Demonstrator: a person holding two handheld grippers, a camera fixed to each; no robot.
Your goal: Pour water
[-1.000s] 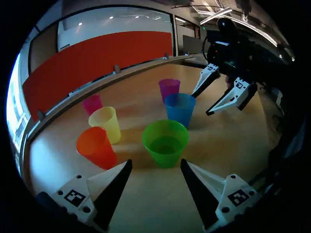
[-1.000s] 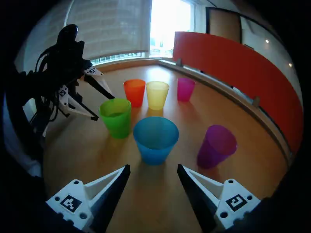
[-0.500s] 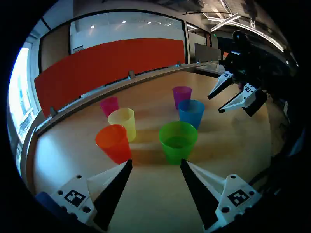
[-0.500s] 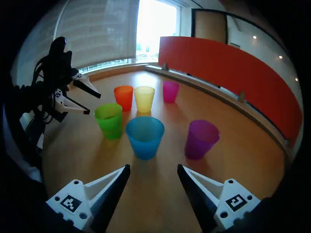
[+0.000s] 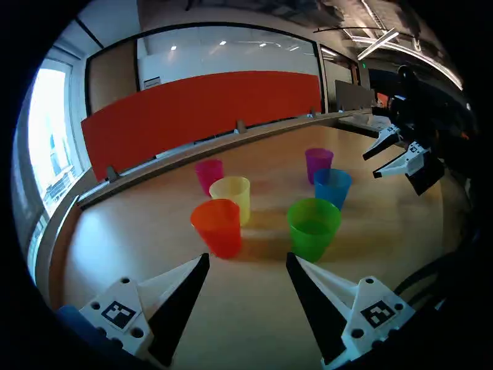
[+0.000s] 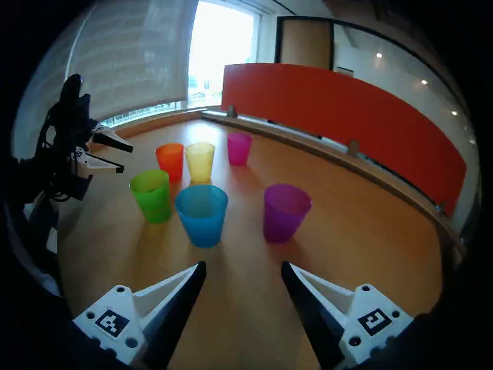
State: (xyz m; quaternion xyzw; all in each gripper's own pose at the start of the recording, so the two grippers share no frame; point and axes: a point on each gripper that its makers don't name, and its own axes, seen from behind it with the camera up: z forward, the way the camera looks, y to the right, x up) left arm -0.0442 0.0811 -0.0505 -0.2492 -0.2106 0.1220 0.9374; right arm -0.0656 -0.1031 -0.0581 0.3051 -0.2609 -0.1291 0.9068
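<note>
The green cup stands upright on the wooden counter, just ahead of the left tongs and a little to their right. Its inside looks dark near the bottom, but I cannot tell if that is water. The orange cup stands just ahead of the same tongs, a little to their left, with a gap between it and the green cup. The yellow cup is close behind the orange cup, and the pink cup is behind the yellow cup. The blue cup is behind the green cup, and the purple cup is behind the blue cup. All six cups stand upright, and no tongs touch them. The left tongs are spread wide and hold nothing. In the right gripper view the blue cup is the one nearest the right tongs, with the purple cup beside it on one side and the green cup on the other. The right tongs are spread wide too and hold nothing. In the left gripper view they hang in the air at the far right, past the blue cup. A long red wall runs along the far edge of the counter, and a bright window lets light in.
</note>
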